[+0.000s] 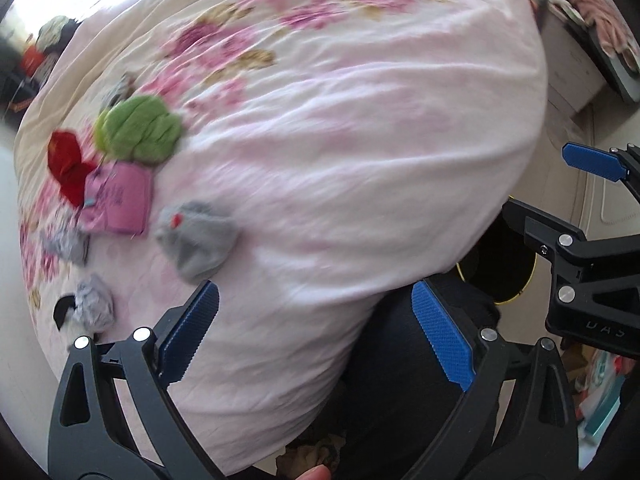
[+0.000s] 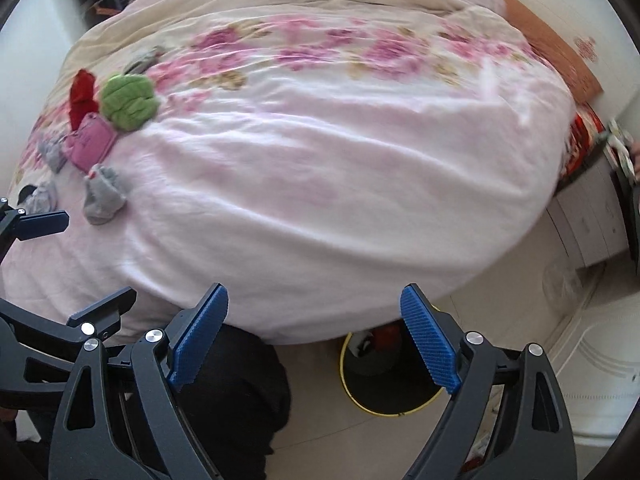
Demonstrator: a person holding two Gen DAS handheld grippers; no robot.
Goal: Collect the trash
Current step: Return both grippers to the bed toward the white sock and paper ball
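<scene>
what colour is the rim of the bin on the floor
Yellow rim, clearest in the right wrist view.

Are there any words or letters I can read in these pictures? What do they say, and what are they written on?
"DAS": faint raised letters on the black body of the right gripper, seen in the left wrist view; the end may be cut off.
Pink packet on the bed cover: dark marks that look like print, too blurred to read.
Nothing else shows readable text in either view.
</scene>
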